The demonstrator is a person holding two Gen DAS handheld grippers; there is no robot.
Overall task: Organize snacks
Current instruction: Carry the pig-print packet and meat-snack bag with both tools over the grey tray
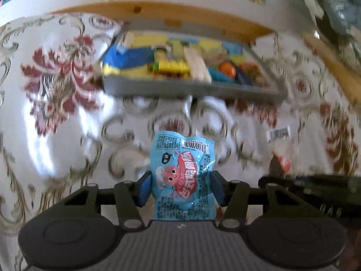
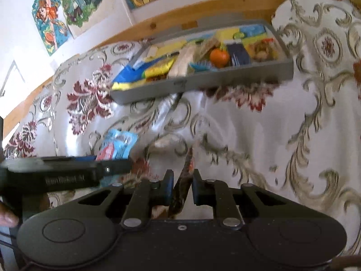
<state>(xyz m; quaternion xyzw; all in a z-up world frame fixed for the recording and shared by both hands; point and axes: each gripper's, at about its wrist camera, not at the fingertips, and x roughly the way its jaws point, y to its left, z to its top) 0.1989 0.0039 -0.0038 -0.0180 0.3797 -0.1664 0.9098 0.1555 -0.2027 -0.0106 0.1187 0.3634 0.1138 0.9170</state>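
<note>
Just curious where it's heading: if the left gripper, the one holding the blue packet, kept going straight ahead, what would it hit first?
Probably the near wall of the grey snack tray, straight ahead of the left gripper and its blue snack packet. Only patterned tablecloth lies between, though blur makes depth uncertain.

- Glossy, crinkled light-blue plastic film on the snack packet [image 1: 183, 176], catching highlights.
- Matt black plastic on the left gripper [image 1: 180, 187], with blue pads on its fingers [image 1: 144, 190].
- Ribbed grey matt surface on the gripper body, near edge of the left wrist view.
- Satiny, shiny woven cloth [image 1: 56, 124], white with red and gold pattern.
- Smooth matt grey plastic tray [image 2: 203, 81].
- Pale varnished wood rail [image 1: 158, 11], knotted.
- Thin dark wrapper [image 2: 182, 187], finish unclear through blur, between the right gripper [image 2: 182, 187] fingers.
- Paper-looking posters [image 2: 67, 6] on a flat white wall.
</note>
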